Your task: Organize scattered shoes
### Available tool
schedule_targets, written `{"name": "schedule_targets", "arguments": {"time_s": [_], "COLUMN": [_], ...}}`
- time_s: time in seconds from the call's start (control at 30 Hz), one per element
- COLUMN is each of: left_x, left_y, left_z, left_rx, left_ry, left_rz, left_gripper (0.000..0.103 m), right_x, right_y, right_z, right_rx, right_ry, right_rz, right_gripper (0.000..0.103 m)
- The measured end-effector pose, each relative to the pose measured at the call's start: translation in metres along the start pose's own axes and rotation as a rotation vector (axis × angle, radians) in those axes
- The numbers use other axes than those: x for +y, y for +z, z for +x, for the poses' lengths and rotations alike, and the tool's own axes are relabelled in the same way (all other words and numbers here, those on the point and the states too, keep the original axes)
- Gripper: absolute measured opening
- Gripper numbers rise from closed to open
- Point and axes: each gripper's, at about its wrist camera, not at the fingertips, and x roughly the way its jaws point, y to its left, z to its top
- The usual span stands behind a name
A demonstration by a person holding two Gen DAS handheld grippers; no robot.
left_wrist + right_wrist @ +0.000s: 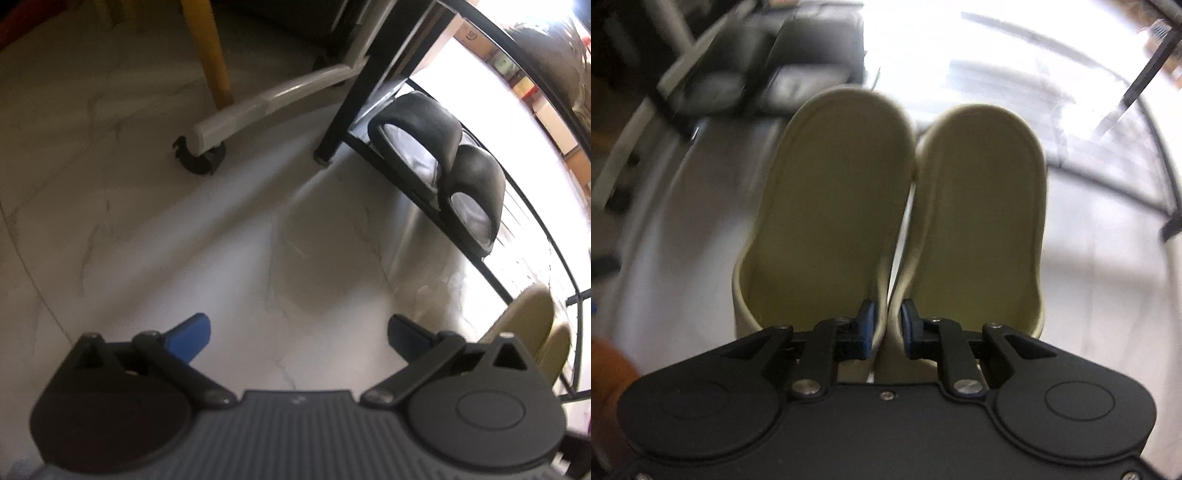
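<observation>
My right gripper point(888, 325) is shut on a pair of cream slippers point(834, 206), pinching their two inner edges together; the second slipper point(979, 210) hangs beside the first, both lifted above the floor. The same cream slippers point(532, 325) show at the right edge of the left wrist view, near the shoe rack. My left gripper point(299, 332) is open and empty over the marble floor. A pair of black slippers point(436, 147) sits on the lower shelf of the black metal shoe rack point(354, 85).
A grey wheeled base with a caster point(201, 147) and a yellow wooden leg point(212, 51) stand on the floor at the back. The rack's wire shelf point(1108, 158) is ahead right of the held slippers. A dark sofa point(798, 55) is at the back left.
</observation>
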Motion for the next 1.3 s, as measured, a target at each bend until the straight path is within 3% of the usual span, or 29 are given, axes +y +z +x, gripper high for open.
{"name": "schedule_targets", "arguments": {"time_s": [0.17,0.3,0.4,0.43,0.5,0.53,0.63,0.77,0.83,0.93,1.13,1.3], "left_x": [0.002,0.0,-0.003,-0.003,-0.005,-0.007,-0.012,-0.01,-0.007,-0.005,-0.006,-0.006], "left_y": [0.0,-0.001,0.0,0.0,0.0,-0.001,-0.006,-0.007,-0.007,-0.006,-0.007,-0.007], "left_z": [0.004,0.009,0.014,0.014,0.014,0.014,0.012,0.01,0.009,0.009,0.012,0.014], "left_rx": [0.004,0.013,0.028,0.028,0.03,0.03,0.037,0.034,0.03,0.032,0.045,0.053], "left_ry": [0.005,0.018,0.023,0.02,0.013,0.01,-0.001,0.009,0.015,0.02,0.018,0.015], "left_rz": [-0.014,-0.001,0.006,0.009,0.014,0.025,0.06,0.059,0.041,0.029,0.038,0.039], "left_gripper": [0.102,0.102,0.102,0.102,0.102,0.102,0.102,0.102,0.102,0.102,0.102,0.102], "right_x": [-0.031,-0.055,-0.061,-0.06,-0.055,-0.056,-0.059,-0.06,-0.055,-0.042,0.0,0.017], "right_y": [0.045,0.078,0.07,0.061,0.043,0.025,-0.012,-0.013,-0.011,-0.008,-0.008,-0.005], "right_z": [0.012,0.021,0.008,0.003,0.002,-0.006,-0.011,0.008,0.027,0.045,0.065,0.08], "right_rx": [-0.101,-0.176,-0.216,-0.237,-0.256,-0.281,-0.299,-0.173,-0.097,-0.055,-0.081,-0.065], "right_ry": [-0.062,-0.106,-0.041,0.0,0.047,0.078,0.17,0.217,0.198,0.147,0.005,-0.075], "right_rz": [0.018,0.034,0.049,0.05,0.063,0.081,0.144,0.205,0.201,0.127,-0.109,-0.157], "right_gripper": [0.005,0.006,0.014,0.022,0.089,0.098,0.097,0.097,0.097,0.097,0.103,0.103]}}
